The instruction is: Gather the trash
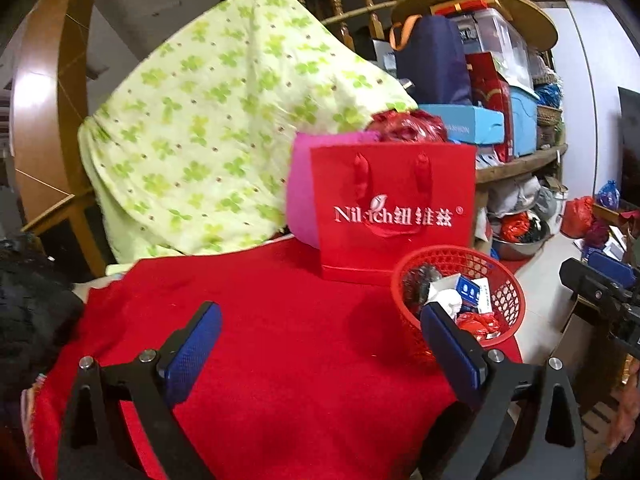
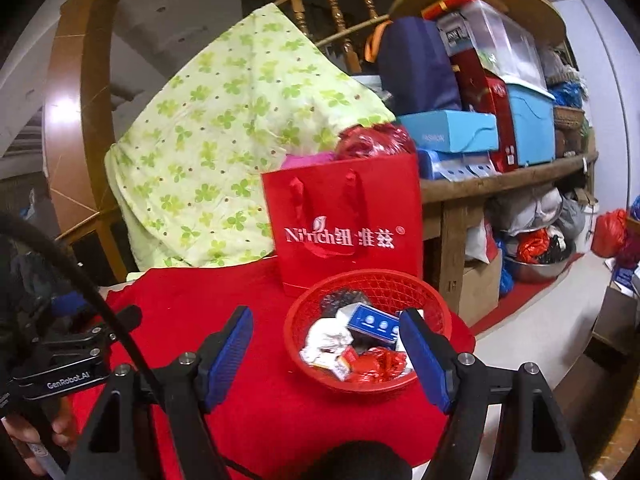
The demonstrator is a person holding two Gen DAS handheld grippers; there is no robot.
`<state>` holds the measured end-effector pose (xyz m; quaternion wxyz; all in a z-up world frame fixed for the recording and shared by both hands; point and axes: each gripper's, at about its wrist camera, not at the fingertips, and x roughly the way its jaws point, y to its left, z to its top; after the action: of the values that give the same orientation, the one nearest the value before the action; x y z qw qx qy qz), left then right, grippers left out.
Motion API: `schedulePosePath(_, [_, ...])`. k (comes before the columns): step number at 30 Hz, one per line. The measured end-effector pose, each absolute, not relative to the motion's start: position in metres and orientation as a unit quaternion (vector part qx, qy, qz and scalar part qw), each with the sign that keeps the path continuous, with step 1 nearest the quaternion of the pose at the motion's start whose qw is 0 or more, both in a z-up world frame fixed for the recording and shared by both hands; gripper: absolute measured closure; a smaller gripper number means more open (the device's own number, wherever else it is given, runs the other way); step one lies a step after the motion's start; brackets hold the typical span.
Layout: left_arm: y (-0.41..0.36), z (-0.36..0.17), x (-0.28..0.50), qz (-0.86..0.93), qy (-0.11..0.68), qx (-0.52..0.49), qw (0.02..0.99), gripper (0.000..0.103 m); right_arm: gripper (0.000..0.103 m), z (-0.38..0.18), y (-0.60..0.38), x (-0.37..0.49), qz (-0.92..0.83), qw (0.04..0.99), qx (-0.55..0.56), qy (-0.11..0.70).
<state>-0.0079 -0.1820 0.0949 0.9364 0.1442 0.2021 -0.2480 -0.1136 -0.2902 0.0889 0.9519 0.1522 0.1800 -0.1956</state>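
A red mesh basket (image 2: 436, 312) stands on a red cloth (image 2: 260, 408), filled with trash: a crumpled white tissue (image 2: 326, 338), a blue and white box (image 2: 372, 324), red wrappers (image 2: 376, 366). My right gripper (image 2: 326, 340) hangs open just in front of the basket, nothing between its blue pads. In the left wrist view the same basket (image 1: 504, 288) sits at the right, partly behind the right finger. My left gripper (image 1: 320, 330) is wide open over the bare red cloth (image 1: 300, 360), holding nothing. The other gripper's body shows at each view's side edge.
A red paper gift bag (image 2: 344, 224) stands right behind the basket, a pink bag (image 1: 302, 196) beside it. A green-patterned quilt (image 2: 232, 132) drapes over a wooden stair rail. A wooden shelf (image 2: 508, 180) with boxes is at right. The table's right edge drops to a pale floor (image 2: 540, 340).
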Motion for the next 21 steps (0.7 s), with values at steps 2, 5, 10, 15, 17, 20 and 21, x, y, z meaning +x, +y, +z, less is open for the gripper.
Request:
schedulePosePath(2, [-0.174,0.103,-0.014,-0.239,0.191,0.145,0.941,0.004,0.025,0.097,-0.282,-0.118,-0.198,0.952,0.149,0.178])
schedulePosePath(5, [-0.164,0.112,-0.024,-0.226,0.175,0.144,0.947,0.004,0.025,0.105,-0.274,-0.126,-0.197,0.952,0.154,0.176])
schedulePosePath(10, [-0.153,0.122,-0.037,-0.218,0.163,0.145,0.951,0.003,0.025,0.115,-0.262,-0.138,-0.199,0.952,0.161,0.166])
schedulePosePath(15, [-0.147,0.127,-0.044,-0.212,0.160,0.141,0.954,0.003,0.025,0.120,-0.259,-0.145,-0.201,0.952,0.172,0.152])
schedulePosePath(17, [-0.146,0.130,-0.048,-0.209,0.156,0.140,0.955,0.003,0.025,0.121,-0.258,-0.147,-0.207,0.952,0.171,0.146])
schedulePosePath(20, [-0.144,0.132,-0.051,-0.205,0.148,0.142,0.957,0.003,0.025,0.122,-0.255,-0.146,-0.224,0.951,0.156,0.146])
schedulePosePath(21, [-0.144,0.133,-0.052,-0.202,0.147,0.143,0.958,0.003,0.025,0.121,-0.255,-0.146,-0.229,0.950,0.152,0.146])
